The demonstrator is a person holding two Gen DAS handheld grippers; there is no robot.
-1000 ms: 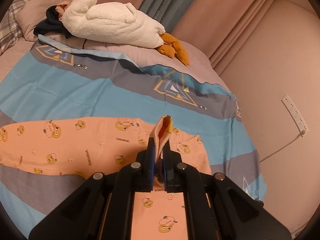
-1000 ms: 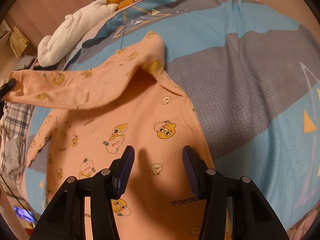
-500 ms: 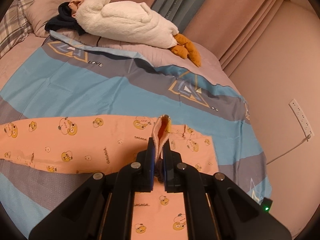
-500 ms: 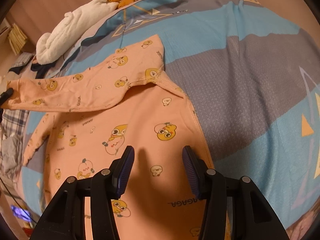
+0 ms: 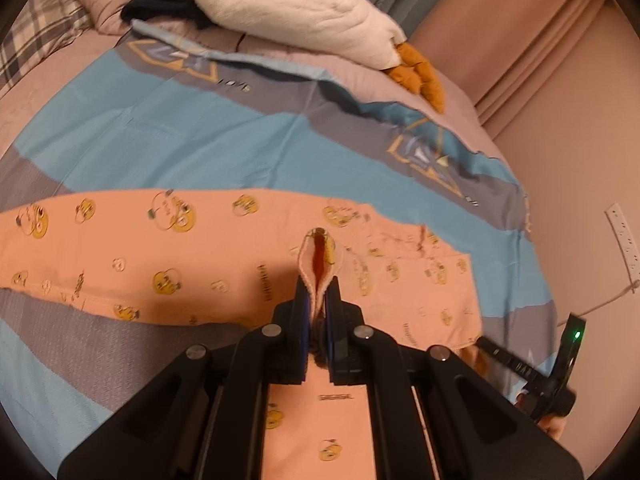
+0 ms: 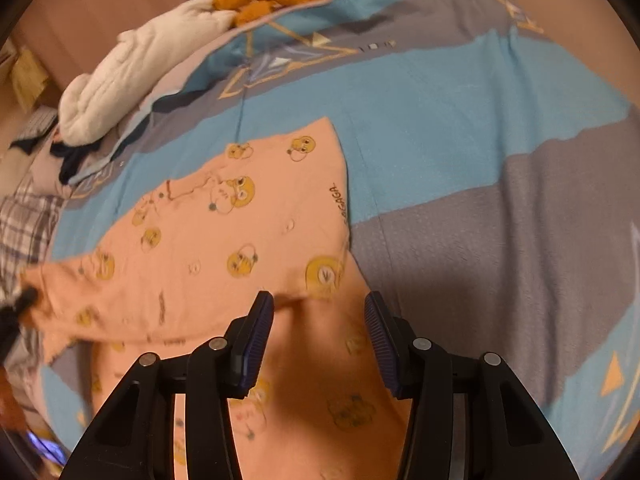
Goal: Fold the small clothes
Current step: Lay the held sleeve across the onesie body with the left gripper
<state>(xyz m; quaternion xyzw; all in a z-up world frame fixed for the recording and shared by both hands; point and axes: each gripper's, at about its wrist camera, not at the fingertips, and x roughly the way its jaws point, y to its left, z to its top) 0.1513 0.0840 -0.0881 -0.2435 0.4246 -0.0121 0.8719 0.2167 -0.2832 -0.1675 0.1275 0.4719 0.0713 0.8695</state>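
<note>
An orange garment [image 5: 168, 264] printed with yellow cartoon faces lies spread on the striped blue and grey bedspread [image 5: 208, 136]. My left gripper [image 5: 316, 300] is shut on the garment's sleeve cuff [image 5: 320, 256], which sticks out past the pads. In the right wrist view the sleeve [image 6: 168, 280] is drawn across the garment's body toward the left edge, where the left gripper [image 6: 16, 312] shows dimly. My right gripper [image 6: 318, 316] hovers open just above the garment near its shoulder, with nothing between the fingers. Its black body with a green light [image 5: 560, 360] appears at the lower right of the left wrist view.
A white plush goose [image 5: 296, 12] with orange feet lies at the head of the bed beside a dark garment [image 5: 160, 4] and plaid bedding [image 5: 36, 32]. Curtains and a wall with a power strip [image 5: 624, 240] border the bed's right side.
The left gripper has sunk and carried the sleeve lower over the garment's body. The right gripper has slid across the garment toward its shoulder, still open.
</note>
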